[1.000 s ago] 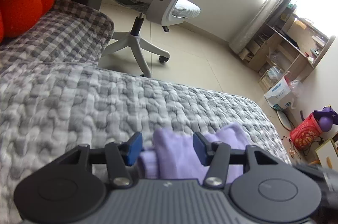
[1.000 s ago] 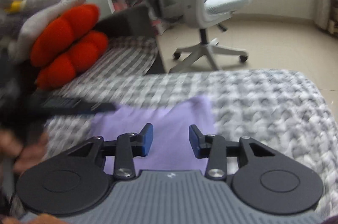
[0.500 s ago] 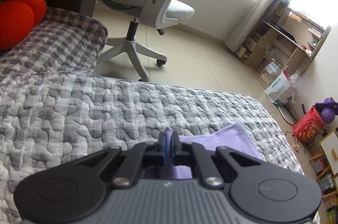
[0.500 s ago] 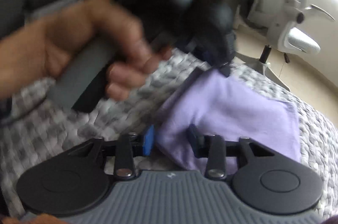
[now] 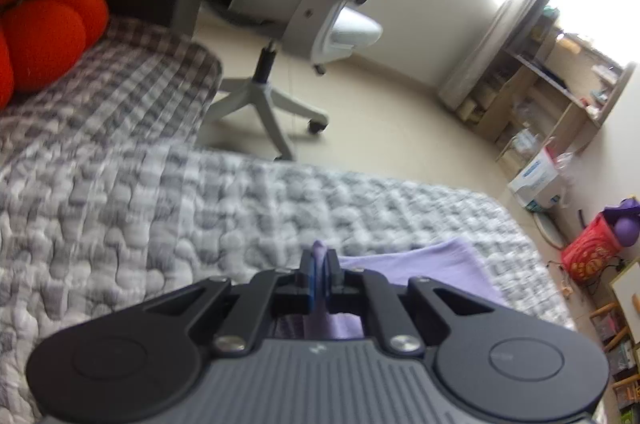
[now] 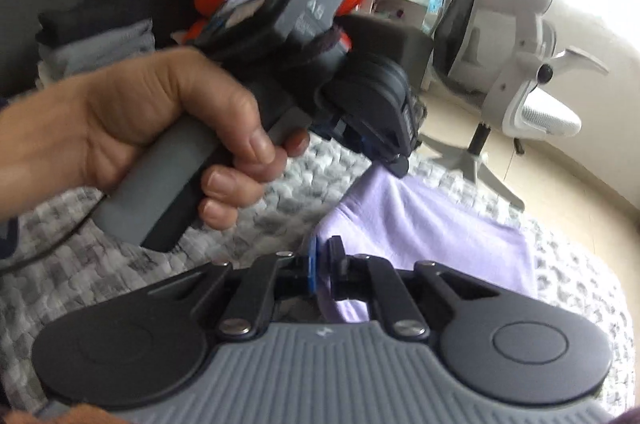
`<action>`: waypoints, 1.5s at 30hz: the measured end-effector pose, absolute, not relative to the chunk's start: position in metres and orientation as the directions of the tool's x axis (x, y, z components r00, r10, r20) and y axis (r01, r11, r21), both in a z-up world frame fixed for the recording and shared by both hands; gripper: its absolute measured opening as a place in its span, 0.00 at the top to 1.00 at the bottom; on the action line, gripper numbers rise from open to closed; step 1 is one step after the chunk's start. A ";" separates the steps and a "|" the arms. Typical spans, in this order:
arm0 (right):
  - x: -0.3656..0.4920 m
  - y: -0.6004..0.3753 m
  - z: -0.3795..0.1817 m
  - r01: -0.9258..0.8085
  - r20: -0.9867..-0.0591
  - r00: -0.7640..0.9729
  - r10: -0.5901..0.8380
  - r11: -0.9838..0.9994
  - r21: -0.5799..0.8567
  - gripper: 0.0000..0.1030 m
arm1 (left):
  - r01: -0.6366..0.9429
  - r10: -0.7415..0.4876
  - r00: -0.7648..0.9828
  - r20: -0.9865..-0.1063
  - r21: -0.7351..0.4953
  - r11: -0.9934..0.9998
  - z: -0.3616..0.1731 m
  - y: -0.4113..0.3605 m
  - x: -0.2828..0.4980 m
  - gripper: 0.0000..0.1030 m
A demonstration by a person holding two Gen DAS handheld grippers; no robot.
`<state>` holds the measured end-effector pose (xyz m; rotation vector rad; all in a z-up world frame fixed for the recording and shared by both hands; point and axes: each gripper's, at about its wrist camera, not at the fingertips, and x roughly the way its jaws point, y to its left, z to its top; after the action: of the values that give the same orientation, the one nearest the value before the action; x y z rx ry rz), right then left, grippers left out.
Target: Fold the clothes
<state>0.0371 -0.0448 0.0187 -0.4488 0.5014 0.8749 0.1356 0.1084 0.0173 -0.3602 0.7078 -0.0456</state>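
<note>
A lilac garment (image 6: 432, 228) lies partly folded on the grey quilted bed (image 6: 580, 272). My right gripper (image 6: 323, 256) is shut on its near left edge. My left gripper (image 5: 319, 260) is shut on a pinch of the same lilac garment (image 5: 420, 264), whose flat part spreads to the right. In the right wrist view the left gripper (image 6: 394, 159), held in a hand, grips the garment's far left edge and lifts it off the quilt.
A white office chair (image 5: 320, 23) stands on the beige floor beyond the bed. Red cushions (image 5: 44, 3) and a checked pillow (image 5: 120, 91) lie at the bed's left. Shelves (image 5: 560, 95), a box and a red bag (image 5: 592, 252) line the right wall.
Both grippers closed on the lilac garment's left edge: the left within the first half second, the right just now. The left gripper's edge has risen slightly.
</note>
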 end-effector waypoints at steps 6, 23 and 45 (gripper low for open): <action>0.030 -0.043 0.012 -0.839 -0.604 0.513 0.610 0.507 -0.201 0.76 | -0.083 -0.165 0.761 -0.628 -0.346 0.935 0.011 0.111 0.135 0.95; 0.039 -0.032 0.010 -0.823 -0.576 0.521 0.629 0.549 -0.145 0.59 | -0.171 -0.133 0.756 -0.640 -0.391 0.904 0.021 0.124 0.101 0.94; 0.020 -0.024 -0.006 -0.771 -0.491 0.637 0.595 0.518 -0.372 0.60 | -0.267 0.109 0.698 -0.707 -0.116 0.957 0.030 0.117 0.099 0.74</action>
<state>0.0200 -0.0241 -0.0062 -0.6043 0.3204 0.8362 0.0990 0.1170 0.0299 -0.2174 0.7710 0.2112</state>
